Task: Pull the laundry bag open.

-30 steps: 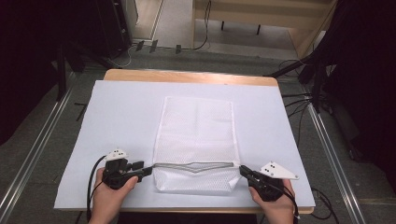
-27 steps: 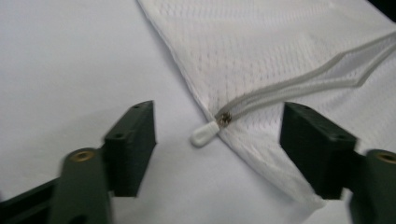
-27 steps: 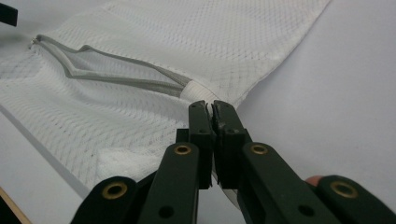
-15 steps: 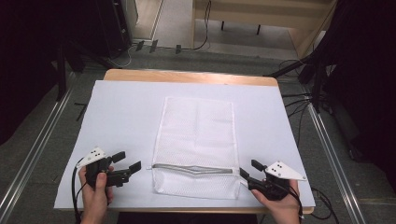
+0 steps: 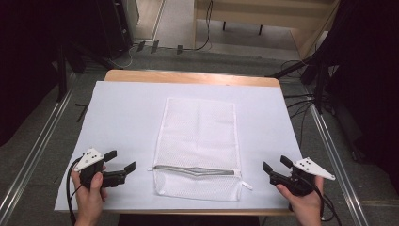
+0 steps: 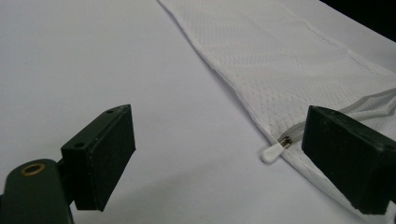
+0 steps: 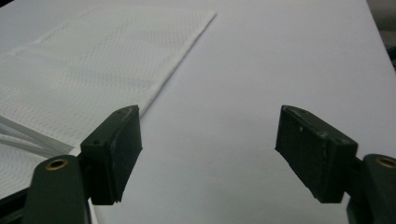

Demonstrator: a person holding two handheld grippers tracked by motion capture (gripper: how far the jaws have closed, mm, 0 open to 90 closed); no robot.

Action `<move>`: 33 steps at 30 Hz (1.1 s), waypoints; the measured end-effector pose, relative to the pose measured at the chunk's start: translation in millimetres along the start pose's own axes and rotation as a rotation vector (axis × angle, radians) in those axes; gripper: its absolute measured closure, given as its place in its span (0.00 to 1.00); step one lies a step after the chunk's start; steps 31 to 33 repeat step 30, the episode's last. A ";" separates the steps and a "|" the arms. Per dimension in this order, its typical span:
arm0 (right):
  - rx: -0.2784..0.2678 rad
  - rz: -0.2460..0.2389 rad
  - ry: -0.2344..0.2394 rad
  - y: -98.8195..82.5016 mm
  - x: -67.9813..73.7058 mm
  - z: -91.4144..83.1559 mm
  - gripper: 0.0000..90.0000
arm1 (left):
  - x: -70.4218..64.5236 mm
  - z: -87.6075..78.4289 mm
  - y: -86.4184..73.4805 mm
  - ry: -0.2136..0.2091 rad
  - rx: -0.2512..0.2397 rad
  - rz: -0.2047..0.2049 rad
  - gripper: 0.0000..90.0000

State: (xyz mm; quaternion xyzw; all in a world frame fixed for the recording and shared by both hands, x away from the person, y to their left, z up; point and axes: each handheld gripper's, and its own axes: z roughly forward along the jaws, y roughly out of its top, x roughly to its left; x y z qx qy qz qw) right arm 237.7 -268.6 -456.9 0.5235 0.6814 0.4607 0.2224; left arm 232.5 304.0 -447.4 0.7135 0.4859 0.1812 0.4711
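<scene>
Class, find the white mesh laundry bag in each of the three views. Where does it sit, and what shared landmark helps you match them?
High view: white mesh laundry bag lies flat, centre of the table.
Left gripper view: upper right, running to the right edge.
Right gripper view: upper left, running off the left edge.
Shared landmark: the bag's grey zipper, seen near its end in both gripper views.

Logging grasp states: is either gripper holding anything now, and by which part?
Nothing is held. The left gripper and right gripper are open, apart from the mesh bag.
</scene>
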 end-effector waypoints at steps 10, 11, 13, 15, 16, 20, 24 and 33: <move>0.013 0.029 -0.066 -3.3 -31.8 -9.9 0.19 | 16.9 -9.9 -0.6 0.040 -0.023 -0.037 0.08; 0.018 0.031 -0.076 -3.9 -34.3 -10.7 0.19 | 18.4 -10.4 -0.7 0.038 -0.024 -0.037 0.08; 0.022 0.045 -0.089 -4.9 -38.5 -11.8 0.19 | 20.4 -11.5 -0.8 0.048 -0.024 -0.042 0.08; 0.020 0.050 -0.094 -5.6 -42.0 -12.7 0.19 | 22.3 -12.6 -0.8 0.050 -0.024 -0.043 0.07; 0.022 0.055 -0.098 -6.0 -43.4 -13.2 0.19 | 23.2 -13.0 -1.0 0.051 -0.024 -0.043 0.04; 0.023 0.059 -0.107 -7.4 -47.6 -14.3 0.19 | 26.2 -14.9 -1.2 0.060 -0.026 -0.054 0.03; 0.026 0.062 -0.110 -8.3 -49.4 -14.6 0.19 | 27.8 -15.3 -1.3 0.067 -0.024 -0.057 0.03; 0.028 0.062 -0.108 -8.4 -49.4 -13.9 0.20 | 27.1 -15.0 -2.0 0.064 -0.017 -0.053 0.03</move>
